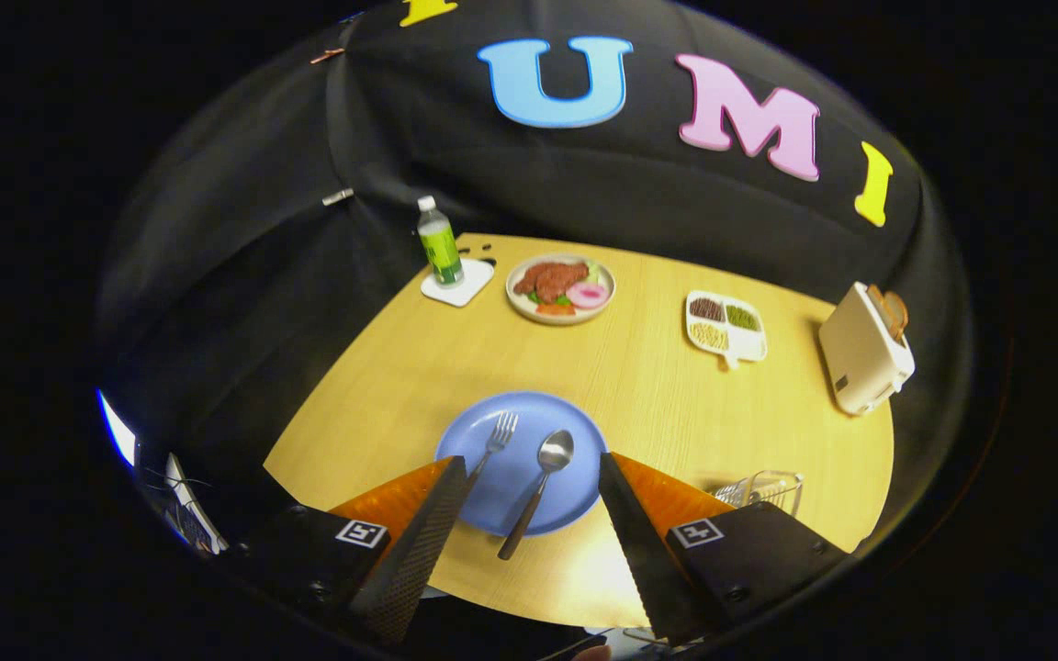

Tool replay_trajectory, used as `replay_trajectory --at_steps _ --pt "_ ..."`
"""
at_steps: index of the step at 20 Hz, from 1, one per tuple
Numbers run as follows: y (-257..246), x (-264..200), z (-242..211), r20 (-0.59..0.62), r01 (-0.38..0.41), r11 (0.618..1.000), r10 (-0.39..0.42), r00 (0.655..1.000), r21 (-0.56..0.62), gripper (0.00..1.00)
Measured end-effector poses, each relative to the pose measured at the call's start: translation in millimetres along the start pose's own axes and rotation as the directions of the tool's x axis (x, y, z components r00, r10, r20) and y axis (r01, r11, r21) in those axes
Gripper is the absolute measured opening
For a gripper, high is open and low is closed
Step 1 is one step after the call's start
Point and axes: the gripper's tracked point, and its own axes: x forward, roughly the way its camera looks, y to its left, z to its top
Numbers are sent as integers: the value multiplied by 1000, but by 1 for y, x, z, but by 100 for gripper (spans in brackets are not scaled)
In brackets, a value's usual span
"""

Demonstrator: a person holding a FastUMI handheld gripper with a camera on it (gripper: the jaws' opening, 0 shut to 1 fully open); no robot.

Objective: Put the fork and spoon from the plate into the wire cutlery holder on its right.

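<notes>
My gripper (534, 473) spread wide, holding nothing, above plate (522, 462) | fork (496, 441) and spoon (540, 477) on plate near table's near edge | holder (765, 490) right | I'd pinch one handle squarely.

Fork (498, 436) left of spoon (545, 475), on plate (575, 431)

Two wedge-shaped fingers (419, 542) with a finely knurled grip texture on the inner faces are being shown on the gripper (534, 473). Each one is being carried on a boxy black mount, tagged with a small square black-and-white marker, with screws showing.
</notes>
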Motion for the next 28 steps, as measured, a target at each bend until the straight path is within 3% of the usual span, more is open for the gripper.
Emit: replay_trajectory --at_steps 6,14,17,19,22,25,28 --pt "-10 73 -57 -197 31 999 -22 980 41 93" --pt "-9 131 -83 -320 75 994 -44 946 83 87" --pt "-19 143 -85 -344 131 987 -91 935 94 75" --pt "-28 150 -82 -346 158 981 -110 932 114 58" --pt "-33 147 -81 -366 168 974 -102 925 153 13" --pt "-33 142 -75 -350 150 971 -76 933 188 6" --pt "-32 133 -65 -318 125 964 -45 947 235 6"
